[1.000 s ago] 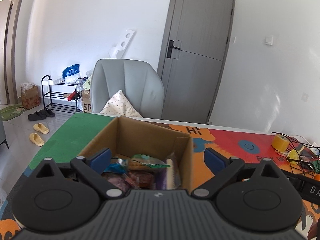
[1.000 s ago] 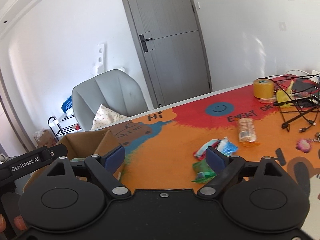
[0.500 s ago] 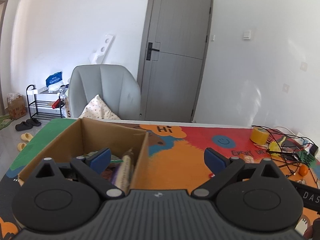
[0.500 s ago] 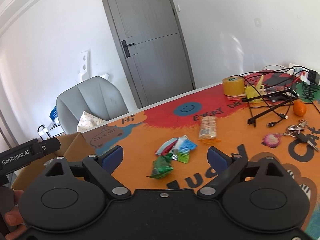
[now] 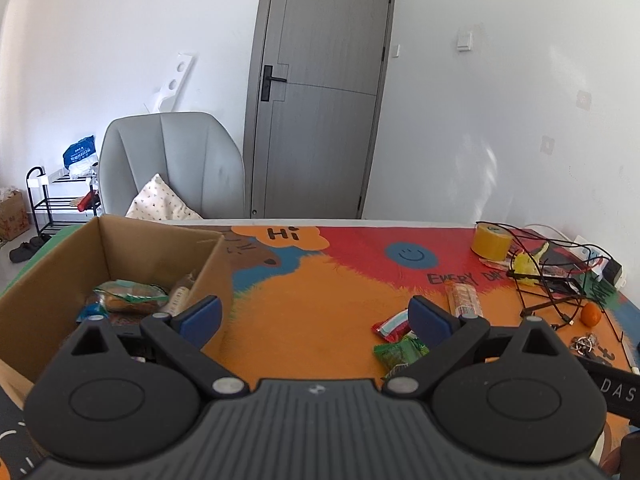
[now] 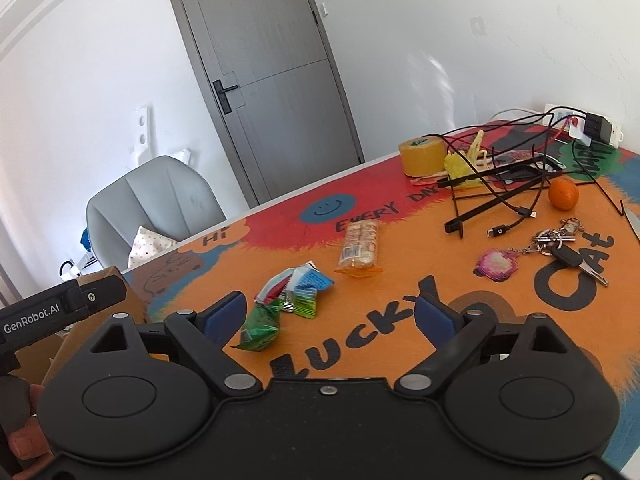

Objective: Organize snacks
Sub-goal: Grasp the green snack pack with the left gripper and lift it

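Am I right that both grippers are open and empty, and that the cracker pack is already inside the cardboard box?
Not quite: the cracker pack still lies on the table mat, outside the cardboard box, as the right wrist view shows. The left gripper and right gripper are indeed open and empty.

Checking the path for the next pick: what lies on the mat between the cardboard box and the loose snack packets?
Nothing: in the left wrist view, bare orange mat runs from the cardboard box to the snack packets.
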Demonstrator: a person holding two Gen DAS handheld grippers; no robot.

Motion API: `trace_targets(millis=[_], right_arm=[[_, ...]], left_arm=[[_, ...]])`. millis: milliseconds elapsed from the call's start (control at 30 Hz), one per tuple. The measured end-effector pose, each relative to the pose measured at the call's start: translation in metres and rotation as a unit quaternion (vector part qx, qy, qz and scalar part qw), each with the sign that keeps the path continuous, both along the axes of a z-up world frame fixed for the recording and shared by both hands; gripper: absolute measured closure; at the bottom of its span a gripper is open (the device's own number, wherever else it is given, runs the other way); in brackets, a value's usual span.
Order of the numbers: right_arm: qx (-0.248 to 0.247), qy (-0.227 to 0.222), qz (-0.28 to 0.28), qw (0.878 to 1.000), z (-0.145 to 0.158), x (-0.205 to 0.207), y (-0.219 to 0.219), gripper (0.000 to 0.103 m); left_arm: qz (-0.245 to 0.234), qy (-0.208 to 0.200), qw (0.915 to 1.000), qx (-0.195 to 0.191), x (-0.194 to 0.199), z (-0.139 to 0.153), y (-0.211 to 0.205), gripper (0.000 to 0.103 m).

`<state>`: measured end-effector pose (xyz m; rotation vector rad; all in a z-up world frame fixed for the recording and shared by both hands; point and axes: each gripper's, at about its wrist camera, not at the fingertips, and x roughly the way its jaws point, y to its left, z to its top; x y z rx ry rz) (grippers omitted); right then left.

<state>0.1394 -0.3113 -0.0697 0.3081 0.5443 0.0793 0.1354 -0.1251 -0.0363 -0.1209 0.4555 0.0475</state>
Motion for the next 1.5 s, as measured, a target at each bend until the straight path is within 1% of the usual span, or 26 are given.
trace_targets(millis=[200, 567, 833, 1033, 1133, 1200, 1267, 1333, 1367, 1433, 1467, 1500], right_arm=[[0.003, 0.012, -0.004, 1.0, -0.011, 0.01, -0.008, 0.012], [0.01, 0.034, -0.018, 0.999, -0.028, 0.029, -0.025, 0.012], [0.016, 0.044, -0.027, 0.999, -0.034, 0.039, -0.037, 0.013], [0.019, 0.046, -0.033, 0.998, -0.035, 0.048, -0.042, 0.013], [0.018, 0.048, -0.032, 0.998, -0.034, 0.052, -0.042, 0.013], [0.017, 0.049, -0.03, 0.998, -0.034, 0.054, -0.041, 0.013], [0.016, 0.05, -0.026, 0.998, -0.034, 0.056, -0.038, 0.013], [0.015, 0.051, -0.021, 0.998, -0.034, 0.059, -0.033, 0.013], [0.014, 0.053, -0.018, 0.998, -0.035, 0.061, -0.031, 0.013], [0.011, 0.054, -0.011, 0.998, -0.034, 0.064, -0.025, 0.013], [0.009, 0.054, -0.008, 0.998, -0.034, 0.065, -0.021, 0.013], [0.007, 0.055, -0.005, 0.998, -0.034, 0.067, -0.018, 0.013]], left_arm=[[-0.004, 0.012, 0.9999, -0.005, 0.014, -0.011, -0.008, 0.004], [-0.03, 0.044, 0.9986, -0.01, 0.042, -0.032, -0.029, 0.006], [-0.041, 0.062, 0.9972, -0.008, 0.06, -0.044, -0.046, 0.007], [-0.05, 0.087, 0.9948, -0.015, 0.076, -0.057, -0.058, 0.012], [-0.05, 0.101, 0.9934, -0.021, 0.082, -0.065, -0.059, 0.019], [-0.047, 0.11, 0.9925, -0.025, 0.085, -0.07, -0.058, 0.027], [-0.043, 0.118, 0.9916, -0.03, 0.088, -0.075, -0.055, 0.032], [-0.046, 0.122, 0.9907, -0.039, 0.092, -0.079, -0.052, 0.033], [-0.052, 0.128, 0.9894, -0.045, 0.094, -0.082, -0.05, 0.038], [-0.05, 0.127, 0.9896, -0.044, 0.095, -0.082, -0.047, 0.054], [-0.052, 0.133, 0.9886, -0.048, 0.096, -0.082, -0.045, 0.065], [-0.053, 0.132, 0.9885, -0.051, 0.097, -0.081, -0.042, 0.068]])
